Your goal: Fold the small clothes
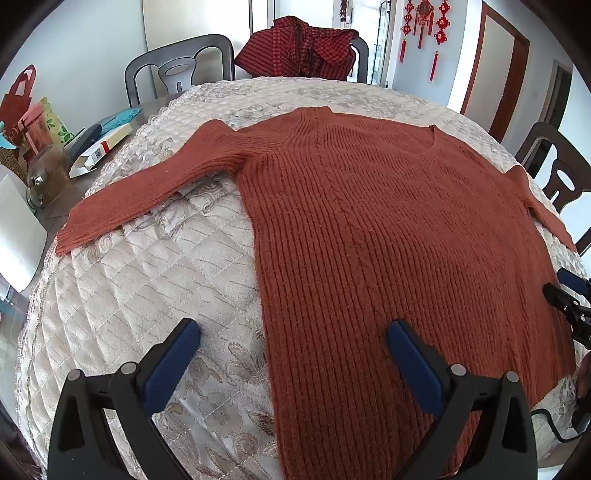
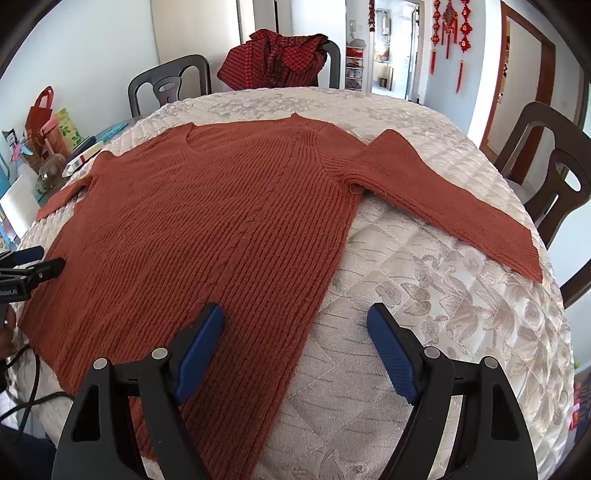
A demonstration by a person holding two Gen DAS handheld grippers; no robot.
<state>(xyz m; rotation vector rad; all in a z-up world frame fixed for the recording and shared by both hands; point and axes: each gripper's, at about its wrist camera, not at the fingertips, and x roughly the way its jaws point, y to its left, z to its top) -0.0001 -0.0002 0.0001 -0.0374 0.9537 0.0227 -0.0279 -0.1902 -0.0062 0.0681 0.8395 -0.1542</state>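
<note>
Grippers left (image 1: pixel 293 338) and right (image 2: pixel 295 321) both wide open, empty, straddling side edges of sweater (image 1: pixel 369 229) spread flat on table (image 1: pixel 147 295), apparently ready for first fold

A round table (image 1: pixel 147 107) carries a cream quilted cover (image 1: pixel 155 288). A rust-red ribbed sweater (image 1: pixel 369 229) lies flat on it, sleeves spread. A white carton (image 1: pixel 101 149) rests on the bare edge.

Quilted cloth (image 1: pixel 147 295) spread over the table, dark chairs (image 1: pixel 177 66) set around it, red checked garment (image 1: pixel 299 48) draped on the far chair, red knot ornaments (image 2: pixel 448 33) hung on the wall, open box (image 1: pixel 99 151) laid at the left edge
</note>
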